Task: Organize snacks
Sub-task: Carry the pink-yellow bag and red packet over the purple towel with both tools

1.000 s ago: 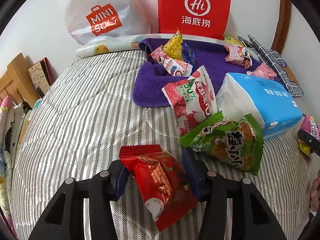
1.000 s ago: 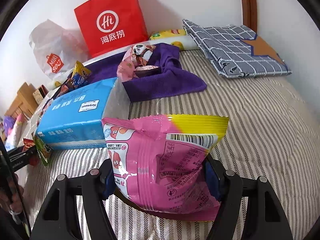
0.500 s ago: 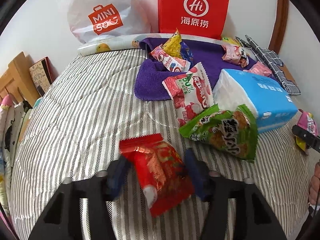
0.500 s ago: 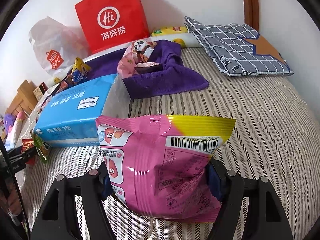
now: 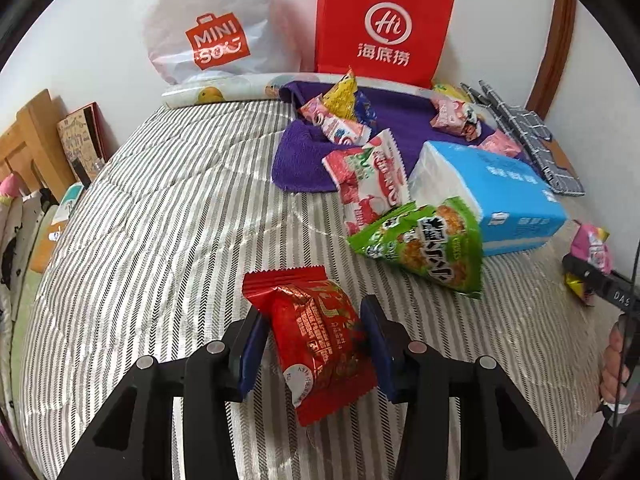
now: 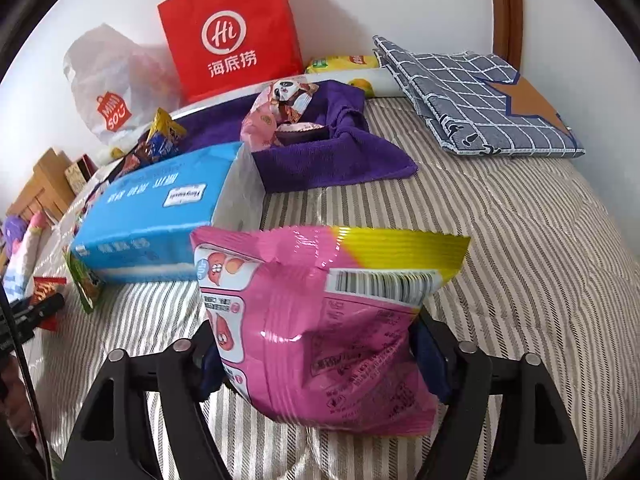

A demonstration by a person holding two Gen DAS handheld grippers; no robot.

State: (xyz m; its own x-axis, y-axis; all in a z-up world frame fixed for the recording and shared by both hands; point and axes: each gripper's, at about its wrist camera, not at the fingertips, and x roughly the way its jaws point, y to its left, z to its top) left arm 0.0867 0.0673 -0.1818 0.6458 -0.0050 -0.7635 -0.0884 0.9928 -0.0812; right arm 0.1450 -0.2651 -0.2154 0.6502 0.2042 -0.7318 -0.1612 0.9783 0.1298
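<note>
My left gripper (image 5: 314,342) is shut on a red snack pack (image 5: 316,340), held low over the striped bed. My right gripper (image 6: 316,344) is shut on a pink and yellow snack bag (image 6: 320,320), which also shows at the right edge of the left wrist view (image 5: 592,248). A green snack bag (image 5: 428,246) and a red and white bag (image 5: 368,184) lie beside a blue tissue pack (image 5: 492,192). More snacks (image 5: 340,116) lie on a purple towel (image 5: 304,156). A panda-print pink pack (image 6: 276,112) sits on the towel (image 6: 332,156).
A red Hi paper bag (image 5: 380,24) and a white Miniso plastic bag (image 5: 216,28) stand against the wall. A folded grey checked cloth (image 6: 480,100) lies at the right. Wooden furniture and a book (image 5: 80,136) stand left of the bed.
My left gripper has drawn back and left from the green bag with the red pack. My right gripper has held the pink bag almost still, rising slightly.
</note>
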